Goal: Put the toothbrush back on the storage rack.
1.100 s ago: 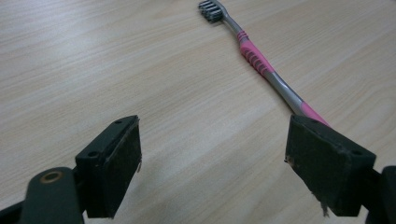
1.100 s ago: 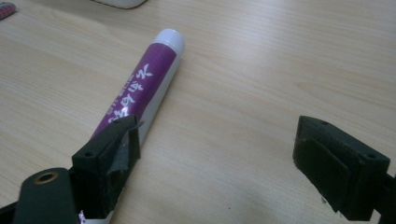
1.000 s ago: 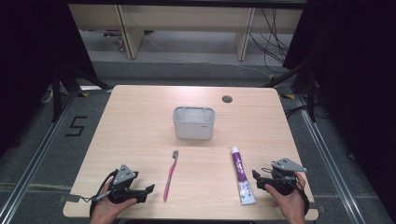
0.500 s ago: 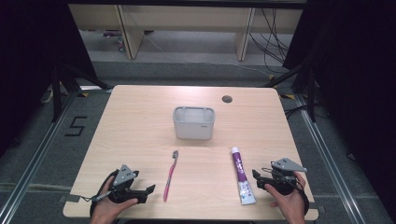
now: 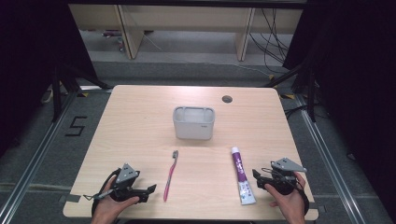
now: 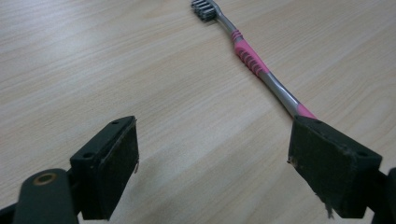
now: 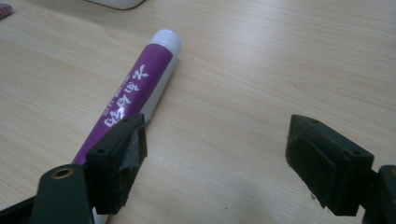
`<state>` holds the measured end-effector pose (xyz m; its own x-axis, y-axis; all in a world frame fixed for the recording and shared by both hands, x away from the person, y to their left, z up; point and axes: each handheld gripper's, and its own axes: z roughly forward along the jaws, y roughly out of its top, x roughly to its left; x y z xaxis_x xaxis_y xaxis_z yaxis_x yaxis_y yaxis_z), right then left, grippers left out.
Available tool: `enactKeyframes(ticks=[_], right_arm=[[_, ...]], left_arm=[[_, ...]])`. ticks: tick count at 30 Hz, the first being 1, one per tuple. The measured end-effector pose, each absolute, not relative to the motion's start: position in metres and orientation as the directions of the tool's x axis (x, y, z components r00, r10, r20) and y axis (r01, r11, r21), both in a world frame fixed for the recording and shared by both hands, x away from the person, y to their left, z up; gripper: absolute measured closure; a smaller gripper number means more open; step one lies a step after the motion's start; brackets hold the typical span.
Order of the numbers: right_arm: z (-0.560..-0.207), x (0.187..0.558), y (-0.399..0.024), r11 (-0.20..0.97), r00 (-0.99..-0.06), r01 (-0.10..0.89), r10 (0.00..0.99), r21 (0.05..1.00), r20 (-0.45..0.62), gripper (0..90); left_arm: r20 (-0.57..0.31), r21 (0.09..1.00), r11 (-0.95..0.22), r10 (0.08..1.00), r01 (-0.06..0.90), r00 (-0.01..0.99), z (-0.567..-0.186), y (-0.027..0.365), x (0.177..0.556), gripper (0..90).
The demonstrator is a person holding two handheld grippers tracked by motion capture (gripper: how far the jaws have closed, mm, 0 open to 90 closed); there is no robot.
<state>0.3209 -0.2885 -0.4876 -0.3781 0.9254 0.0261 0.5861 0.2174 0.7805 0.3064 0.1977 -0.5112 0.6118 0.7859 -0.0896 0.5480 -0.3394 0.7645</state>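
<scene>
Light wood table [image 5: 140, 121] with dark floor around it and shelving behind. Grey rectangular bin [image 5: 194, 122] sits mid-table, well apart from both grippers.

Left gripper [image 5: 150, 189] rests at the near left edge in the person's hand, jaws spread wide with nothing between them. Pink-and-grey toothbrush [image 5: 170, 176] lies just beside it, toward the table's middle. The toothbrush's long axis runs near-to-far, bristle head at the far end pointing toward the bin. In the left gripper view the handle [image 6: 261, 70] runs diagonally, its tail end passing behind the jaw on that view's right side, so the brush is off-centre of the gap, not between the pads.

Right gripper [image 5: 258, 179] is at the near right edge, jaws also wide apart and empty. Purple toothpaste tube [image 5: 242, 176] lies just beside it on the inner side, long axis also near-to-far, white cap at the far end. In the right gripper view the tube [image 7: 135, 88] passes behind the jaw on that view's left side, again outside the gap.

Judgement: each gripper is nearer its own item; both need a small sideways shift inward to straddle the item across its narrow width before closing.
</scene>
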Motion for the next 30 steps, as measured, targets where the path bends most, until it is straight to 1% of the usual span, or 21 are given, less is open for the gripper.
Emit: enactKeyframes(ticks=[1, 2, 3, 4, 5, 8, 9, 12, 13, 14, 16, 17, 18, 19, 21, 30], right_arm=[[-0.487, 0.322, -0.291, 0.246, -0.393, 0.567, 0.919, 0.786, -0.004, 21.9], [-0.487, 0.322, -0.291, 0.249, -0.394, 0.565, 0.919, 0.787, -0.008, 21.9], [-0.488, 0.321, -0.288, 0.218, -0.378, 0.586, 0.926, 0.78, 0.025, 21.9], [-0.488, 0.321, -0.288, 0.218, -0.378, 0.589, 0.925, 0.778, 0.027, 21.9], [-0.488, 0.323, -0.291, 0.252, -0.407, 0.569, 0.914, 0.783, 0.002, 22.0], [-0.488, 0.323, -0.291, 0.268, -0.414, 0.568, 0.91, 0.778, -0.012, 22.1], [-0.488, 0.323, -0.291, 0.279, -0.413, 0.556, 0.91, 0.783, -0.031, 22.2], [-0.488, 0.323, -0.291, 0.281, -0.414, 0.557, 0.91, 0.782, -0.033, 22.2], [-0.489, 0.323, -0.291, 0.271, -0.417, 0.565, 0.909, 0.78, -0.015, 22.2], [-0.489, 0.323, -0.29, 0.265, -0.415, 0.575, 0.91, 0.774, -0.004, 22.2], [-0.489, 0.323, -0.29, 0.266, -0.414, 0.575, 0.91, 0.774, -0.005, 22.2], [-0.489, 0.323, -0.291, 0.274, -0.413, 0.57, 0.91, 0.775, -0.018, 22.3], [-0.488, 0.323, -0.291, 0.278, -0.413, 0.564, 0.91, 0.777, -0.026, 22.3], [-0.488, 0.323, -0.291, 0.276, -0.412, 0.567, 0.911, 0.776, -0.023, 22.3], [-0.489, 0.323, -0.291, 0.275, -0.413, 0.569, 0.91, 0.775, -0.02, 22.4], [-0.489, 0.324, -0.291, 0.275, -0.423, 0.567, 0.906, 0.777, -0.012, 22.5]], left_arm=[[-0.088, 0.76, -0.343, 0.788, 0.553, 0.609, -0.511, 0.196, 0.307, 15.6], [-0.086, 0.76, -0.349, 0.783, 0.549, 0.617, -0.51, 0.196, 0.307, 15.6], [-0.084, 0.76, -0.351, 0.781, 0.546, 0.619, -0.51, 0.195, 0.308, 15.7], [-0.077, 0.759, -0.354, 0.785, 0.547, 0.615, -0.51, 0.193, 0.308, 15.7], [-0.08, 0.762, -0.348, 0.786, 0.546, 0.613, -0.51, 0.192, 0.308, 15.7], [-0.074, 0.758, -0.361, 0.78, 0.544, 0.621, -0.508, 0.191, 0.31, 16.0], [-0.075, 0.761, -0.353, 0.786, 0.544, 0.614, -0.508, 0.19, 0.31, 16.0], [-0.07, 0.749, -0.374, 0.777, 0.548, 0.625, -0.505, 0.188, 0.313, 17.1], [-0.063, 0.743, -0.391, 0.768, 0.544, 0.638, -0.504, 0.187, 0.315, 17.9], [-0.038, 0.733, -0.419, 0.762, 0.536, 0.647, -0.502, 0.187, 0.316, 19.3], [-0.035, 0.74, -0.413, 0.764, 0.531, 0.644, -0.499, 0.183, 0.317, 20.3], [-0.02, 0.729, -0.439, 0.754, 0.525, 0.657, -0.496, 0.18, 0.32, 21.7], [-0.027, 0.731, -0.432, 0.755, 0.528, 0.655, -0.495, 0.178, 0.321, 22.7], [-0.019, 0.718, -0.453, 0.747, 0.528, 0.665, -0.494, 0.177, 0.323, 23.1], [-0.016, 0.709, -0.469, 0.736, 0.527, 0.677, -0.492, 0.173, 0.326, 27.7], [-0.039, 0.683, -0.483, 0.725, 0.548, 0.687, -0.489, 0.156, 0.337, 38.0]])
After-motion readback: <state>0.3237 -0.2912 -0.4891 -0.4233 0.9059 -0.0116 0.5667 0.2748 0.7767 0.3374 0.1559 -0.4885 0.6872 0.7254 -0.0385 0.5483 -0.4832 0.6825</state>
